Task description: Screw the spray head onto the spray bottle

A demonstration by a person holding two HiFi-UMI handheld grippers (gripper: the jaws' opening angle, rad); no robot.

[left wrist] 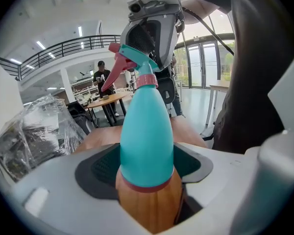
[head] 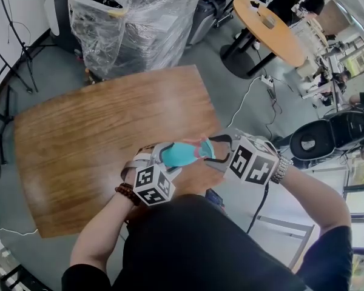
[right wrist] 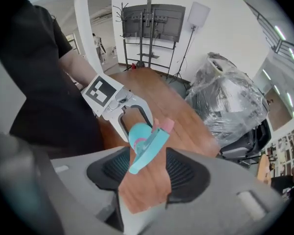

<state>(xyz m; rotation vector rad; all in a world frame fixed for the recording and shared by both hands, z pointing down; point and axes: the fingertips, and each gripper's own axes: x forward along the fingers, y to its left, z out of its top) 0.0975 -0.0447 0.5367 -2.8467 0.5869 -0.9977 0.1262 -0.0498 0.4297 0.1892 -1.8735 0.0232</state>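
Note:
The teal spray bottle (head: 179, 154) hangs in the air over the near edge of the wooden table (head: 91, 132), lying roughly level. My left gripper (head: 165, 160) is shut on its body; in the left gripper view the bottle (left wrist: 146, 141) fills the gap between the dark pads. The teal and pink spray head (head: 205, 149) sits on the bottle's neck (left wrist: 148, 80). My right gripper (head: 217, 149) points steeply down around that head. In the right gripper view the spray head (right wrist: 149, 148) lies between the jaws with table showing on both sides, so the right gripper (right wrist: 147, 168) is open.
A plastic-wrapped bulky object (head: 133, 17) stands behind the table. A round orange table (head: 270, 23) with people around it is at the back right. A black chair (head: 327, 135) stands at the right, cables run over the grey floor.

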